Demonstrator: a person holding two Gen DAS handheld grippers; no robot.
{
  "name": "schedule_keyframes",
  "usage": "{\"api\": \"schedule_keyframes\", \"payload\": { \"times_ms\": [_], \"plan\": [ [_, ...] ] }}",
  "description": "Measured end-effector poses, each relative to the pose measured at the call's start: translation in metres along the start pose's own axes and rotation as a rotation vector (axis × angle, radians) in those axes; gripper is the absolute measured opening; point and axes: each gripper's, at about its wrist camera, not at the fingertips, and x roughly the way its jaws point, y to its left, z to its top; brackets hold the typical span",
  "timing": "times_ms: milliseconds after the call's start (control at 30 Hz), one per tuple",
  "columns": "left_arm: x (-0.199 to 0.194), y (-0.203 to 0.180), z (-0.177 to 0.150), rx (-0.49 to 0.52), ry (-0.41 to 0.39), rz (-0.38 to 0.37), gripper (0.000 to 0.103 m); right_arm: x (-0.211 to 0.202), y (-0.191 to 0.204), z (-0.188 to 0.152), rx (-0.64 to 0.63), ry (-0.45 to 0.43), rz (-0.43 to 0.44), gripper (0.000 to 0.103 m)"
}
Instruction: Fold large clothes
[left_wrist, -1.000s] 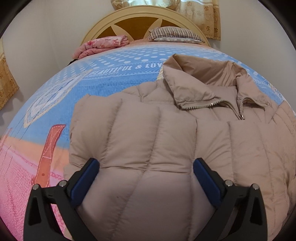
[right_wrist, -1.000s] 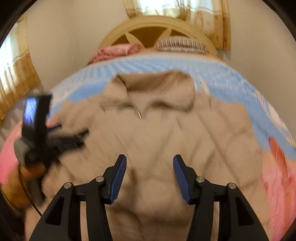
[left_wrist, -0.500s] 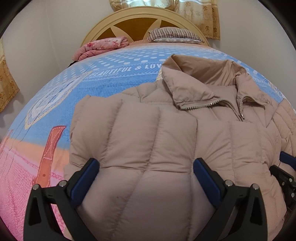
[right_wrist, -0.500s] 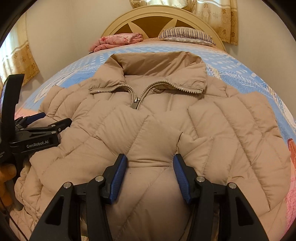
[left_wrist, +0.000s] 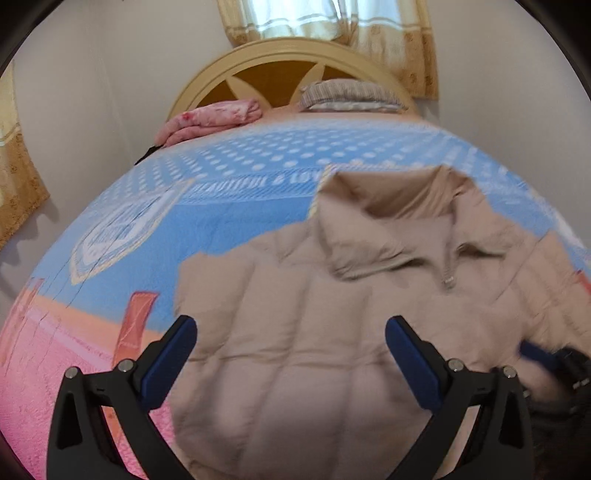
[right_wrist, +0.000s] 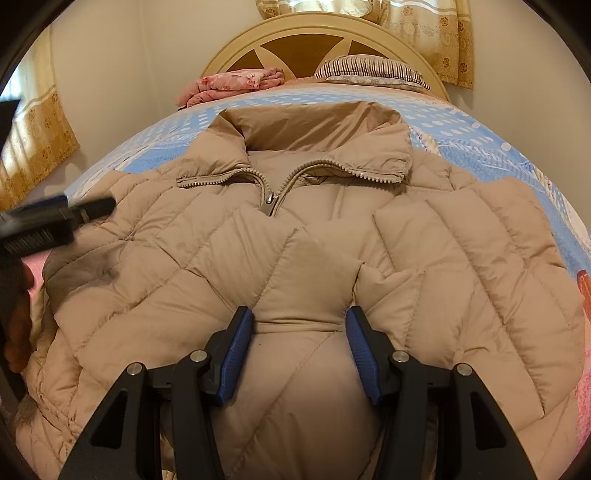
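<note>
A beige quilted puffer jacket (right_wrist: 303, 229) lies front up on the bed, collar toward the headboard, zip part open. It also shows in the left wrist view (left_wrist: 295, 295), blurred. My left gripper (left_wrist: 291, 354) is wide open over the jacket's left side, holding nothing. My right gripper (right_wrist: 299, 343) stands partly closed, its blue pads (right_wrist: 236, 343) pressing both sides of a puffed fold of a sleeve laid across the jacket's front. The left gripper also shows in the right wrist view (right_wrist: 88, 208) at the jacket's left edge.
The bed has a blue, orange and pink printed cover (left_wrist: 147, 229). A folded pink blanket (right_wrist: 232, 83) and a striped pillow (right_wrist: 369, 70) lie by the round wooden headboard (right_wrist: 306, 40). Curtains (right_wrist: 40, 147) hang left and behind.
My left gripper has pulled back and up, so the jacket looks smaller and blurred. The right gripper has moved closer to the jacket with the fold between its pads.
</note>
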Motion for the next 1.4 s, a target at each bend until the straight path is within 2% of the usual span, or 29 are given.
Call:
{"api": "schedule_keyframes", "payload": {
  "times_ms": [67,233,367,700,867,933,1033,1167,1233,1400],
  "plan": [
    [0.009,-0.013,0.000,0.026,0.035,-0.033,0.103,-0.001,-0.001,-0.001,0.003,-0.002,0.003,0.054],
    [0.047,-0.030,-0.017,0.084,0.118,-0.005,0.103,-0.002,-0.002,-0.001,0.011,-0.006,0.011,0.054],
    [0.053,-0.021,-0.021,0.032,0.126,-0.049,0.103,-0.002,-0.001,-0.001,0.011,-0.007,0.012,0.054],
    [0.058,-0.023,-0.027,0.017,0.141,-0.059,0.103,-0.001,0.000,0.000,-0.002,-0.001,0.000,0.054],
    [0.059,-0.019,-0.025,0.006,0.151,-0.084,0.103,0.000,-0.006,0.004,0.010,0.026,0.052,0.057],
    [0.060,-0.017,-0.025,-0.003,0.155,-0.100,0.103,-0.003,-0.009,0.012,-0.020,0.065,0.084,0.058],
    [0.060,-0.017,-0.025,-0.007,0.150,-0.102,0.103,-0.015,-0.029,0.030,0.044,0.066,0.135,0.058],
    [0.043,-0.010,-0.018,-0.015,0.155,-0.098,0.103,-0.016,-0.059,0.065,0.063,0.037,0.085,0.061],
    [0.030,-0.003,-0.009,-0.031,0.115,-0.134,0.103,-0.010,-0.075,0.082,0.063,0.024,0.044,0.061],
    [0.033,0.015,0.030,-0.032,0.051,-0.132,0.103,0.028,-0.103,0.123,0.051,0.043,0.002,0.061]
  ]
}}
